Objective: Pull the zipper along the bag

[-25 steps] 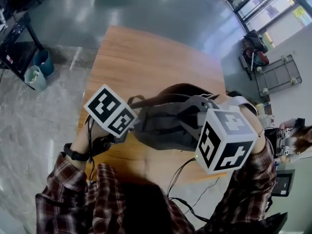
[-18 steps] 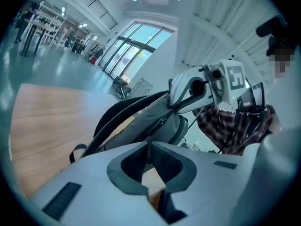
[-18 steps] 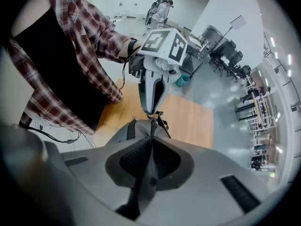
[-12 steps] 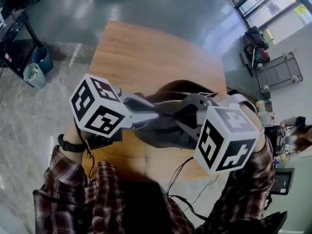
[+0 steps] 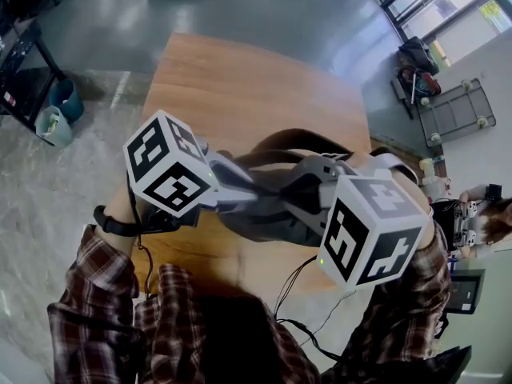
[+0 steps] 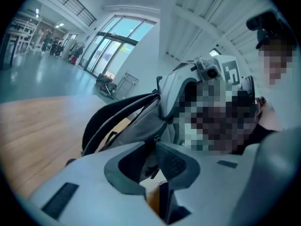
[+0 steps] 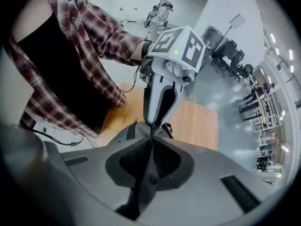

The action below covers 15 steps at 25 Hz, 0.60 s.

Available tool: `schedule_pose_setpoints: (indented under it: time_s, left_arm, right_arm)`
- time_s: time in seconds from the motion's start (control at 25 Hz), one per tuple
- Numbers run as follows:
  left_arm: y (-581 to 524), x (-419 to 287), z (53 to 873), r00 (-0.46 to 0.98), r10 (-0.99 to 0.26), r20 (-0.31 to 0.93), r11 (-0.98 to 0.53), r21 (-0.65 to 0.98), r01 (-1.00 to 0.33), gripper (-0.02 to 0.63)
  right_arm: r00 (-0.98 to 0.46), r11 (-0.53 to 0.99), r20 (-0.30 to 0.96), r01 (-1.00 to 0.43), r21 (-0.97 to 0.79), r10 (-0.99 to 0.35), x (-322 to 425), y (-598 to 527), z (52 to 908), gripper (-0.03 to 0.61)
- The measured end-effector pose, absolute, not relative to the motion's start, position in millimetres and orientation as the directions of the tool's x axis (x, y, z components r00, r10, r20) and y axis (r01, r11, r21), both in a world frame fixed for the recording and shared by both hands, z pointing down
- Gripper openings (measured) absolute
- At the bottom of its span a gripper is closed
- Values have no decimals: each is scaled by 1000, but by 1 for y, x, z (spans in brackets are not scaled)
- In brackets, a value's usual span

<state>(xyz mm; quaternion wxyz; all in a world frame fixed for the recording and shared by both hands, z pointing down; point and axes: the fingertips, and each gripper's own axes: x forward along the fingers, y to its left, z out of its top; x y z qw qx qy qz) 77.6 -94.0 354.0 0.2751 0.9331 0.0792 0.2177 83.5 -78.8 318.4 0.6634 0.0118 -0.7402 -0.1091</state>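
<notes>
The grey fabric bag (image 5: 268, 214) sits at the brown wooden surface's (image 5: 240, 86) 6 o'clock edge. The right gripper (image 7: 151, 142) pinches a fold of it. The left gripper (image 6: 153, 149), at the bag's 9 o'clock, has just been spreading its jaws and grips nothing. A re-grasp could catch loose fabric instead of the zipper pull and jam the zipper.

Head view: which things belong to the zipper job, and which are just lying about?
Job: bag; right gripper, shut on bag; left gripper, fingers just opening, bag edge between them, ungripped; table.
Lying about: bins; cart; floor bags.
</notes>
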Motion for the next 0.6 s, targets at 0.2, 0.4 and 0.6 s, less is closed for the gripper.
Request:
schedule_pose_setpoints:
  time_s: [0.2,0.4,0.6]
  left_arm:
    - [-90,79,353,883,261,391,-797,603,-31,19]
    - [-91,70,351,873,215,437,-816,572,-85,12]
    - [-97,64,361,866,180,466,-810,570,-138,12]
  right_arm:
    - [-123,972,975,121,199,-185,84,-84,318,29]
    - [-136,972,973,115,204,-188,83,-83,318,29]
    - [-129,973,975,121,195,-179,82,-81,318,29]
